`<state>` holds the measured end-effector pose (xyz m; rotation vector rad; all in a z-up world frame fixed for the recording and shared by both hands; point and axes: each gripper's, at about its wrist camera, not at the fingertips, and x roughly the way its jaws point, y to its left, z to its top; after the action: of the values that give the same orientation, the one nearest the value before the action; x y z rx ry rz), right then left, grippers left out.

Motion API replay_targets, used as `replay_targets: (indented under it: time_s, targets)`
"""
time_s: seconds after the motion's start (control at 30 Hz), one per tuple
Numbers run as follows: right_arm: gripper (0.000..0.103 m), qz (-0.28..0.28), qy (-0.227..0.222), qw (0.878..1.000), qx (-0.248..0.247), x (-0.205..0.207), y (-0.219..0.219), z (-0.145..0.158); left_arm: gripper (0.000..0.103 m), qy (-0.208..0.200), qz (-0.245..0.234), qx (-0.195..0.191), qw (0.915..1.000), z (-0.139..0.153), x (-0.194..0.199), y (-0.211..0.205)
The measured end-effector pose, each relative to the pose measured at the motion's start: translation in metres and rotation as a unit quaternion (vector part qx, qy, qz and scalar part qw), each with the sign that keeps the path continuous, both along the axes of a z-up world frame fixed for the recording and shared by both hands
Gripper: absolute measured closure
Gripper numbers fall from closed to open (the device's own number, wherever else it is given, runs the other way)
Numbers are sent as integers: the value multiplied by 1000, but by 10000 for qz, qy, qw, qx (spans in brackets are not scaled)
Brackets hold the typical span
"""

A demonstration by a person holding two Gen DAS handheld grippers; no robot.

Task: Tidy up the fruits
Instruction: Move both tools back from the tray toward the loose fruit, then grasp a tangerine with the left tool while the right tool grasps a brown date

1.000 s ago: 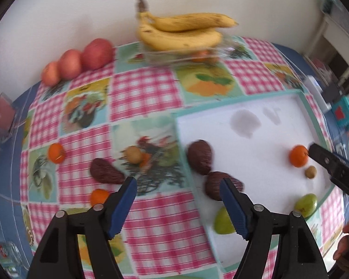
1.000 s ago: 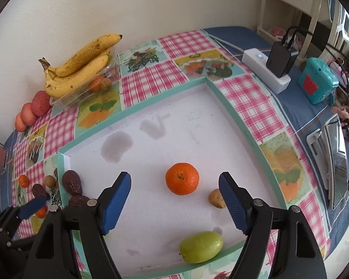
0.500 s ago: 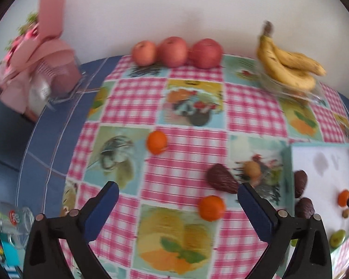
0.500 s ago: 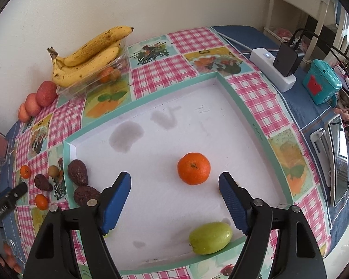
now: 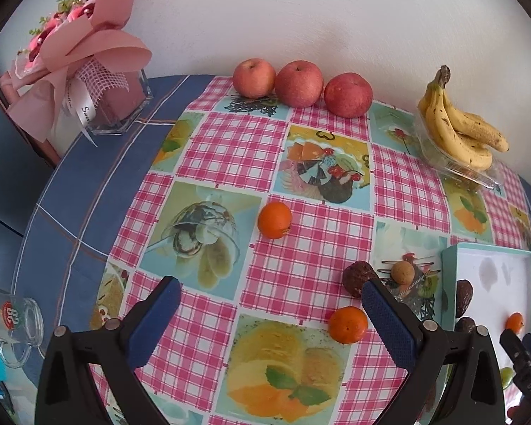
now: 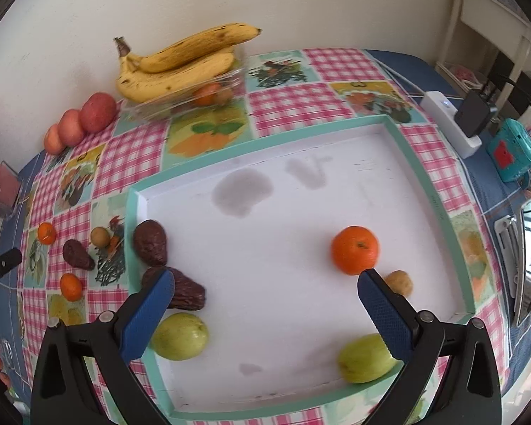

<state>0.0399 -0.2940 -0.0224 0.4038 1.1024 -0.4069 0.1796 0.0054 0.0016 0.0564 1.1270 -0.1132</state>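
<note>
The loose fruit I am after lies on the checked surface (image 5: 301, 276) outside the tray (image 6: 400, 134): one orange (image 5: 274, 220) near the middle of my left view, a second orange (image 5: 348, 324) at about four o'clock from it, just beside my left inner pad, and a dark avocado (image 5: 358, 276) with a small brown fruit (image 5: 402, 272) beside it toward three o'clock. Inside the tray already sit another orange (image 6: 354, 250), two avocados (image 6: 150, 242), two green fruits (image 6: 179, 335) and a small brown one (image 6: 400, 282).

My left jaws (image 5: 270, 317) hang wide and hold nothing, aimed between the two loose oranges. My right jaws (image 6: 265, 310) are also wide and empty, poised over the tray's bare white floor.

I judge the step in hand to be a left-hand pick of a loose orange. To do it well I would centre the fruit between the pads before closing, come down low enough to grip around its widest part, and close gently so that it neither squirts out nor rolls toward the avocado. In the tray, I would set it near the orange already there, grouping like with like.
</note>
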Motion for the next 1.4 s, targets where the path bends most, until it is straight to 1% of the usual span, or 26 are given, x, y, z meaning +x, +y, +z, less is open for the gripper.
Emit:
replay_targets:
  time_s: [0.07, 0.17, 0.3, 0.37, 0.43, 0.57, 0.67, 0.77, 0.9, 1.03, 1.1, 1.23, 1.3, 1.4]
  targets:
    - [0, 94, -12, 9999, 41, 4, 6, 0, 0, -33, 26, 35, 10000, 2, 2, 6]
    - [0, 239, -47, 9997, 92, 9, 17, 0, 0, -99, 190, 29, 9998, 6, 7, 21]
    - [0, 532, -78, 9985, -110, 18, 35, 2, 0, -143, 494, -63, 9987, 8, 13, 48]
    - [0, 638, -159, 9978, -123, 21, 43, 4, 0, -144, 588, -80, 9981, 6, 17, 59]
    - [0, 722, -255, 9971, -48, 25, 49, 6, 0, -131, 645, -109, 9978, 5, 19, 66]
    - [0, 830, -412, 9957, 29, 33, 62, 10, 0, 16, 775, -301, 9965, -4, 26, 77]
    - [0, 944, -450, 9945, 31, 41, 73, 11, 0, 127, 775, -416, 9960, -11, 30, 79]
    - [0, 1077, -450, 9930, 159, 51, 84, 10, 0, 198, 762, -543, 9954, -17, 35, 80]
    - [0, 1267, -458, 9906, 220, 67, 100, 10, 0, 208, 765, -711, 9943, -21, 41, 83]
    - [0, 1403, -528, 9884, 246, 82, 113, 14, 0, 191, 792, -742, 9939, -25, 48, 84]
    - [0, 1412, -559, 9878, 332, 88, 116, 14, 0, 195, 794, -759, 9938, -27, 51, 83]
    - [1, 1380, -426, 9883, 483, 99, 125, 5, 0, 181, 651, -714, 9952, -32, 58, 76]
    - [7, 1313, -337, 9888, 625, 103, 129, -4, 0, 233, 575, -722, 9955, -36, 62, 72]
    - [10, 1156, -289, 9889, 885, 106, 133, -15, 1, 301, 477, -865, 9947, -41, 66, 67]
